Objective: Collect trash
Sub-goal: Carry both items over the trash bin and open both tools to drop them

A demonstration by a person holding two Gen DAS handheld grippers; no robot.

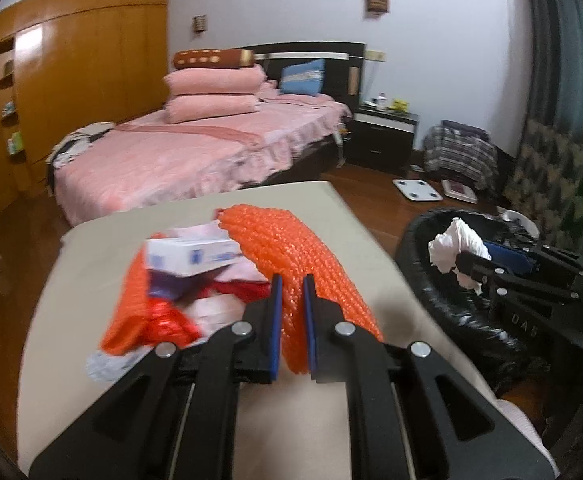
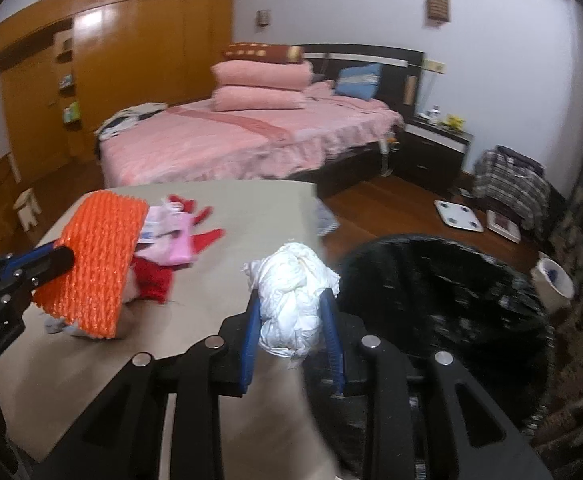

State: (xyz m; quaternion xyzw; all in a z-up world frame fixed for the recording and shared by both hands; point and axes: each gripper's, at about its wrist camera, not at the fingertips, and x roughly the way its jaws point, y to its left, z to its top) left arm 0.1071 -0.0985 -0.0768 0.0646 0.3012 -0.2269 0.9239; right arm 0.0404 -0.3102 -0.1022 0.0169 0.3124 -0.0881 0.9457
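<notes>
Left gripper point(image 1: 290, 322) clamped on orange foam fruit-netting sheet point(image 1: 291, 264), near edge pinched between the blue pads; sheet held up off the beige tabletop point(image 1: 91, 264), far end over the remaining litter pile. Same grasp confirmed in right wrist view: netting point(image 2: 95, 260) held by one edge, hanging broadside.

Right gripper point(image 2: 293, 338) clamped on crumpled white tissue wad point(image 2: 295, 300), wad bulging above and below the pads. Positioned at the table's right edge, just beside the black bag-lined trash bin point(image 2: 443, 300); from left wrist view, wad point(image 1: 457, 250) appears over the bin rim point(image 1: 423, 240), though depth uncertain.

Still on table: small white-and-blue cardboard box point(image 1: 193, 258), pink and red wrappers point(image 2: 175, 240).

Risks, judged:
- Tissue release too early → wad lands on table edge or floor. Cause: uncertain overlap with bin opening; wad light, apt to cling to a pad.
- Netting slip. Cause: soft, springy mesh, thin edge grasp only.
- Netting sweeping box or wrappers off table on transfer rightward. Cause: trailing end low over the pile.
- Gripper collision near bin. Cause: both loads bound for one opening; better staggered.
- Bag liner snagged by fingers on a deep reach.
</notes>
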